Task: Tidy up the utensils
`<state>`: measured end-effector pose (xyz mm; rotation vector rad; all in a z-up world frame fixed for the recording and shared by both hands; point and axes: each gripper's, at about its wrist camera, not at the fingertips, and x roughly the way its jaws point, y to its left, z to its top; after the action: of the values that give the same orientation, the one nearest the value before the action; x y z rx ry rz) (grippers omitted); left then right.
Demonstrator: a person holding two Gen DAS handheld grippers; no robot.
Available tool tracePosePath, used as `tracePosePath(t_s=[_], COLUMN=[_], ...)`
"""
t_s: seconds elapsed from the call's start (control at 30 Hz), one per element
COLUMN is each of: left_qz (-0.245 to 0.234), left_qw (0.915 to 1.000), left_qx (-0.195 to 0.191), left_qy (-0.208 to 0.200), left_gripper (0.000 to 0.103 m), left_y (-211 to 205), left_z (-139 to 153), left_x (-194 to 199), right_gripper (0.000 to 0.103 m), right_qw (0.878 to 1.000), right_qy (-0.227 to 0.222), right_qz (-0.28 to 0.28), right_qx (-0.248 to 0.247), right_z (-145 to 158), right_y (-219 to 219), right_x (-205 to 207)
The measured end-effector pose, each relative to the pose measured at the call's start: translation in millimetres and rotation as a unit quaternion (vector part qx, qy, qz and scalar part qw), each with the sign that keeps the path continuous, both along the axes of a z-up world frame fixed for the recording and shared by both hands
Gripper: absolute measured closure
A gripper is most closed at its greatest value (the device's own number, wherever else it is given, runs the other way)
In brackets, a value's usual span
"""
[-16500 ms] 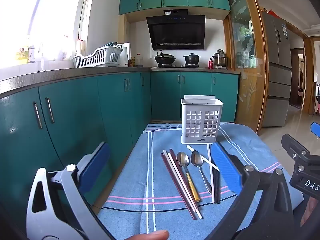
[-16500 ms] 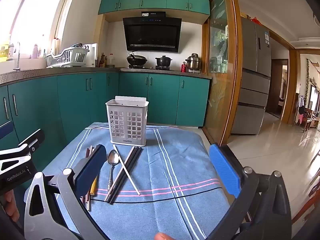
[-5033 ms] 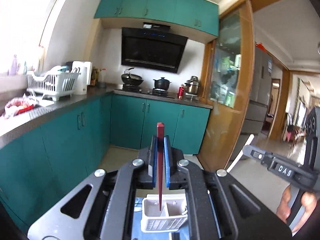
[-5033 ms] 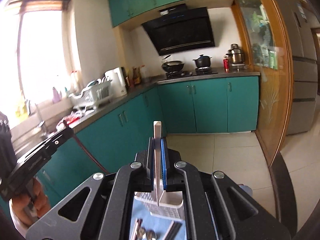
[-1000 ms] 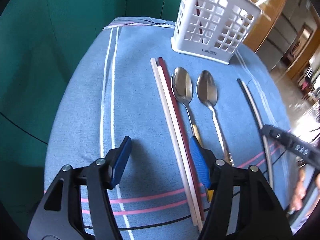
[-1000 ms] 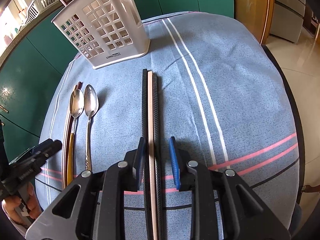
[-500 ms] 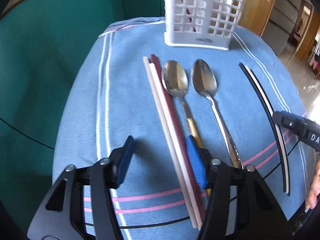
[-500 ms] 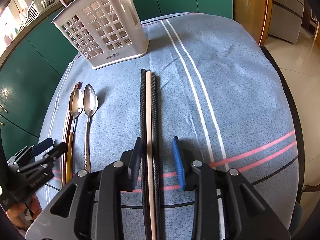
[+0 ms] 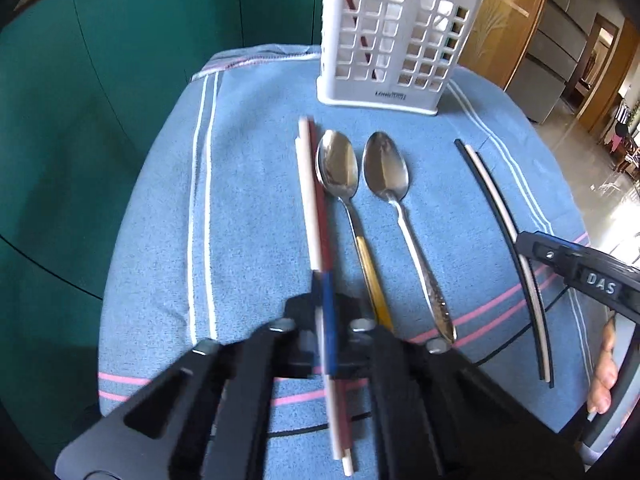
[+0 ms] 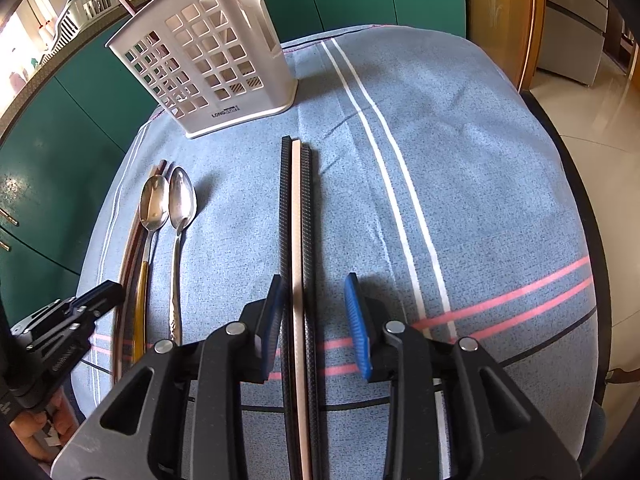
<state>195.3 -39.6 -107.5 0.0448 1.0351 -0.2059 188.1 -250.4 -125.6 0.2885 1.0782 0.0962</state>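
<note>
A white slotted utensil holder [image 9: 394, 36] stands at the far end of the blue cloth; it also shows in the right wrist view [image 10: 208, 64]. My left gripper [image 9: 325, 320] is shut on the cream and dark red chopsticks [image 9: 310, 196] lying on the cloth. Beside them lie a gold-handled spoon [image 9: 340, 176] and a silver spoon [image 9: 390, 180]. My right gripper [image 10: 316, 312] is open, its jaws straddling a cream chopstick between two black ones [image 10: 296, 216]. These show at right in the left wrist view [image 9: 504, 228].
The blue striped cloth [image 10: 460, 184] covers a small table with drop-offs on all sides. Teal cabinets [image 9: 100, 60] stand to the left. A wood-framed door [image 10: 500, 8] and tiled floor lie to the right. A chopstick sticks out of the holder.
My left gripper has closed on the cream and red chopsticks. My right gripper's jaws have widened a little around the black and cream chopsticks.
</note>
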Motion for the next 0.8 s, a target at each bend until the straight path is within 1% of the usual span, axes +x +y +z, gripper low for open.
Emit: tracePosePath(t_s=[0.13,0.2,0.4,0.5,0.57,0.63,0.7,0.8], left_qz=[0.000,0.001,0.024,0.030,0.037,0.046,0.057,0.067], left_qw=[0.9999,0.9999,0.9996,0.9993,0.9990,0.9985,0.9978,0.9965], left_qx=[-0.016,-0.015,-0.011,-0.015,-0.017,-0.022,-0.026,-0.041], left_qy=[-0.001,-0.003,0.013,0.018,0.019,0.020,0.023,0.028], left_gripper=[0.103,0.103,0.103,0.103,0.103,0.103,0.103,0.103], left_y=[1,2,11,17,21,29,38,50], left_z=[6,9,-8,-14,-16,-16,-18,-20], left_x=[-2,-4,-2,-1,-2,-2,-3,-2], right_gripper=[0.072,0.071,0.071,0.071,0.068,0.065,0.065,0.065], right_qw=[1.000,1.000,1.000,1.000,1.000,1.000,1.000,1.000], right_qy=[-0.001,-0.001,-0.001,-0.001,-0.001,0.000,0.001,0.001], right_qz=[0.000,0.000,0.001,0.001,0.002,0.005,0.006,0.006], right_qx=[0.001,0.001,0.002,0.001,0.002,-0.001,-0.008,-0.005], right_z=[0,0,0,0,0,0,0,0], right_y=[0,0,0,0,0,3,5,5], right_x=[0,0,-1,-1,-1,0,-1,-1])
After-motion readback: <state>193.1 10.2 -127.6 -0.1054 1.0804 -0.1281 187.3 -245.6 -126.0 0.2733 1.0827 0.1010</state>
